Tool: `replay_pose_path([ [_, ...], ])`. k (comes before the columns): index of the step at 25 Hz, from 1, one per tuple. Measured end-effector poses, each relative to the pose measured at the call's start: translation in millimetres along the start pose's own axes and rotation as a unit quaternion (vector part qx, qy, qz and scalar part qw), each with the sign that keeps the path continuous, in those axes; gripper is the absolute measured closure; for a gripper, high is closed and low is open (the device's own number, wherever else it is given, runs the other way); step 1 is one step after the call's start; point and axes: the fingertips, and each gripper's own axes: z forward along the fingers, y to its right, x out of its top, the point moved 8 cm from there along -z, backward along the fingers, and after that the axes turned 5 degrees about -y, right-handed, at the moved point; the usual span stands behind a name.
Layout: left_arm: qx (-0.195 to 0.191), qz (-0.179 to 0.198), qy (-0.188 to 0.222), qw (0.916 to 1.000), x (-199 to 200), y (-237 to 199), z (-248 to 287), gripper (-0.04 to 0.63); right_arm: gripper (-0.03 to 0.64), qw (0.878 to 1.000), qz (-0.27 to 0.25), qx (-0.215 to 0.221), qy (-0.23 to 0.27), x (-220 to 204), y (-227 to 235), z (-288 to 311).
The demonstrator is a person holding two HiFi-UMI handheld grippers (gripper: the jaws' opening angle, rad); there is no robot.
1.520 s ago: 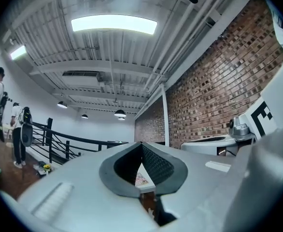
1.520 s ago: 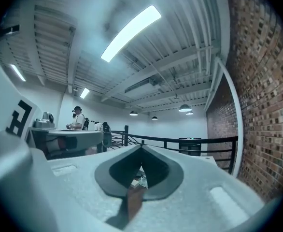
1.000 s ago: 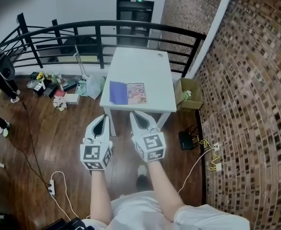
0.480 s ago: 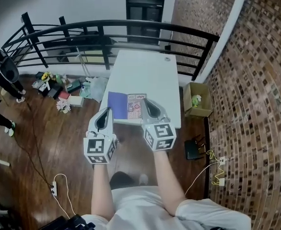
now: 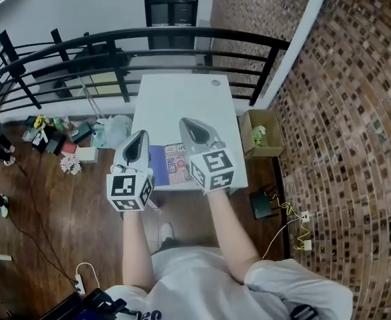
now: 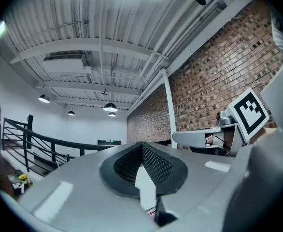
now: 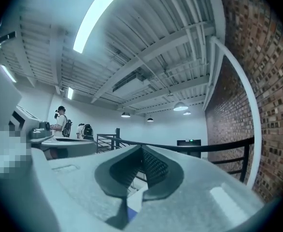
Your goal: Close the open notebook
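An open notebook (image 5: 169, 163) lies at the near edge of a white table (image 5: 182, 102), its left part blue and its right page printed in colours. In the head view my left gripper (image 5: 141, 136) hovers over the notebook's left side, jaws shut and empty. My right gripper (image 5: 187, 124) hangs over its right side, also shut with nothing held. Both point level across the table and partly hide the notebook. In the left gripper view the shut jaws (image 6: 142, 153) fill the lower frame, with the right gripper (image 6: 206, 138) beside them. The right gripper view shows its shut jaws (image 7: 142, 159).
A black curved railing (image 5: 149, 42) runs behind the table. A brick wall (image 5: 342, 112) rises on the right. A cardboard box (image 5: 260, 133) stands on the wooden floor right of the table. Clutter and bags (image 5: 75, 139) lie on the floor at the left.
Both grippers have moved forward from in front of the table to over its near edge and the notebook. Their jaws stayed shut.
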Motion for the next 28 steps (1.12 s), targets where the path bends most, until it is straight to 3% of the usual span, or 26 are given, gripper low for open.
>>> replay_pose_path([
  [4, -0.001, -0.014, 0.023, 0.9996, 15, -51, 34, 0.577, 0.624, 1.000, -0.005, -0.011, -0.004, 6, 2, 53],
  [9, -0.009, -0.017, 0.013, 0.9997, -1, -99, 60, 0.577, 0.624, 0.999, 0.006, -0.028, -0.028, -15, -5, 96],
  [11, 0.000, -0.036, 0.008, 0.9993, -10, -115, 71, 0.577, 0.625, 0.999, 0.004, -0.027, -0.038, -21, -7, 110],
  [16, -0.005, -0.052, -0.011, 0.9986, -31, -123, 97, 0.577, 0.625, 0.998, -0.004, 0.010, -0.063, -40, -13, 140],
  [25, 0.057, -0.038, -0.080, 0.9944, -76, -186, 84, 0.563, 0.624, 0.993, 0.008, 0.079, -0.090, -55, -16, 205],
  [28, 0.083, -0.063, -0.111, 0.9884, -103, -204, 67, 0.561, 0.624, 0.989, 0.021, 0.100, -0.103, -69, -22, 213],
])
